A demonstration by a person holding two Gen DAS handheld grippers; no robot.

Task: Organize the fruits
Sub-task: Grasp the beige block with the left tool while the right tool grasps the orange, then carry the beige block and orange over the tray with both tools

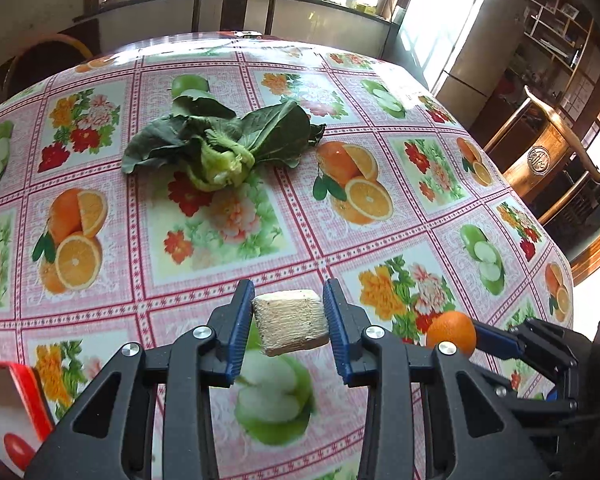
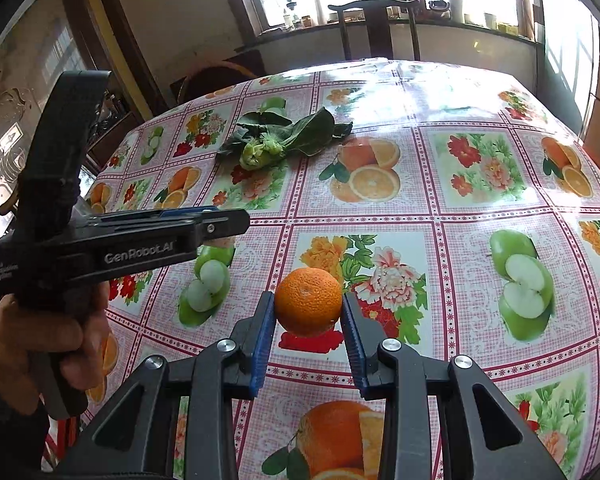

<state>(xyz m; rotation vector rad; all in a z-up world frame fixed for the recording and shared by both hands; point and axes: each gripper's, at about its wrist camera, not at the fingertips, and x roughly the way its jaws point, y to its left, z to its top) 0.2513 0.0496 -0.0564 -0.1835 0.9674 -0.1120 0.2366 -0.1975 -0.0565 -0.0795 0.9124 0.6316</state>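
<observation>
My left gripper [image 1: 288, 312] is shut on a pale, plastic-wrapped block [image 1: 290, 322] and holds it above the table near its front edge. My right gripper [image 2: 308, 312] is shut on a round orange [image 2: 309, 301], also held above the cloth; the orange also shows in the left wrist view [image 1: 452, 332], to the right of the left gripper. The left gripper shows in the right wrist view [image 2: 224, 220], held by a hand at the left. A leafy green vegetable [image 1: 220, 144] lies on the table beyond both grippers, also in the right wrist view [image 2: 280, 140].
The table wears a pink tablecloth [image 1: 260, 240] printed with oranges, apples and flowers. A red and white box [image 1: 12, 412] sits at the near left. Wooden chairs stand at the far side [image 1: 236, 0] and to the right [image 1: 552, 152].
</observation>
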